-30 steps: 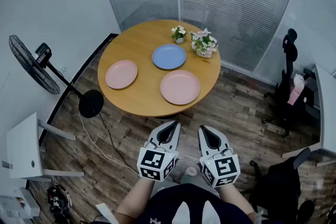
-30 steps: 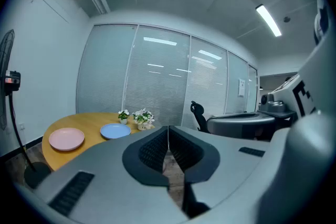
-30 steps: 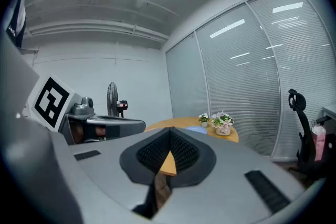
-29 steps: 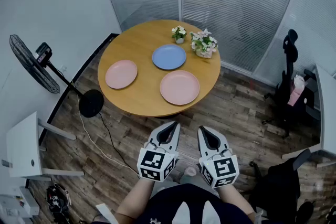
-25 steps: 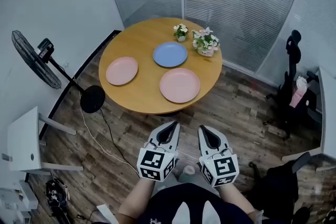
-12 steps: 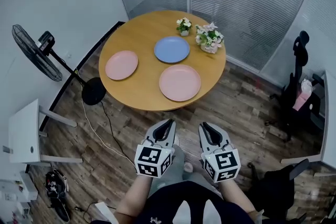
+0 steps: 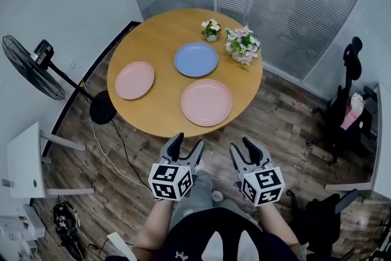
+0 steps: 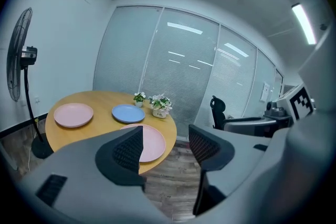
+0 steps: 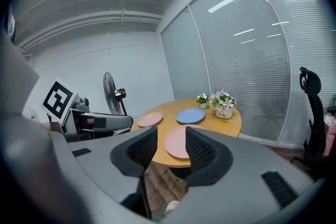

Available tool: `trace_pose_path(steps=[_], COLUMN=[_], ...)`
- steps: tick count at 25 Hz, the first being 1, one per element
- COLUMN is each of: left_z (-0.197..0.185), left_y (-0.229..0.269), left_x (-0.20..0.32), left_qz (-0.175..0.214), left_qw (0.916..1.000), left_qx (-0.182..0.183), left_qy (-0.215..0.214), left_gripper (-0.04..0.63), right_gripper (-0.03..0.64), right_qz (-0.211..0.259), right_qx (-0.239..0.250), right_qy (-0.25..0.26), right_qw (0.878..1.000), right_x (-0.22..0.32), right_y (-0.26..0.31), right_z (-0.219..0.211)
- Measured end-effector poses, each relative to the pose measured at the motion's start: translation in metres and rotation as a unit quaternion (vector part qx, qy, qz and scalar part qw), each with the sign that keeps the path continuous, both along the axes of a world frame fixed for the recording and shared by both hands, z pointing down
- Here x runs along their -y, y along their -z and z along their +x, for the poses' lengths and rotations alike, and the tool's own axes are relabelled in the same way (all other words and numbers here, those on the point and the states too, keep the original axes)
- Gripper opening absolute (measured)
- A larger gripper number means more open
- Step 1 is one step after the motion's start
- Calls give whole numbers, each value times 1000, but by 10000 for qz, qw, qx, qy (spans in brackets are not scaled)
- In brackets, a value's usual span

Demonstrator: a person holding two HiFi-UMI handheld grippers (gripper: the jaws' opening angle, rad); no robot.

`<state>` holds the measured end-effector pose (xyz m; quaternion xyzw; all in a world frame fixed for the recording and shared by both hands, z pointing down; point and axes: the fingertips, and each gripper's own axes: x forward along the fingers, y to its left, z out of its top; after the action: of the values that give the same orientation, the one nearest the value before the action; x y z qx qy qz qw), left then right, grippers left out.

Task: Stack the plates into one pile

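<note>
Three plates lie apart on a round wooden table: a pink plate nearest me, a blue plate behind it, and a second pink plate at the left. My left gripper and right gripper hang over the floor short of the table. Both have just been opening and stand open with nothing between the jaws.
Two small flower pots stand at the table's far edge. A standing fan is left of the table with its cable on the floor. A black office chair and a white desk flank the room. Frosted glass walls lie behind.
Both grippers' jaws have gone from shut to open. Both hands sank lower in the head view, and the table has come slightly nearer.
</note>
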<state>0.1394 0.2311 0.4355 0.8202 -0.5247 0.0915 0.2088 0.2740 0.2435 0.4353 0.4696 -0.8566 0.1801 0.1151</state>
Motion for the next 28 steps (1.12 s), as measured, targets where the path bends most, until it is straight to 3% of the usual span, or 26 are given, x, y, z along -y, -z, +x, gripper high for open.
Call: trace_pose_path(steps=[13,28], left_z=[-35,-62], left_y=[-47,-114], left_x=[94,169], left_qz=[-1043,-1995], left_qw=[9941,9781], left_qx=[126,134], left_qy=[-267,-576], left_gripper=[278,278], right_gripper=[204,209], right_qz=[-816,-1694], right_qx=[-400,-529], right_qy=[-401,-700], right_qw=[9951,9816], right_x=[88,157], right_y=[-52,-112], right_z=[6,-8])
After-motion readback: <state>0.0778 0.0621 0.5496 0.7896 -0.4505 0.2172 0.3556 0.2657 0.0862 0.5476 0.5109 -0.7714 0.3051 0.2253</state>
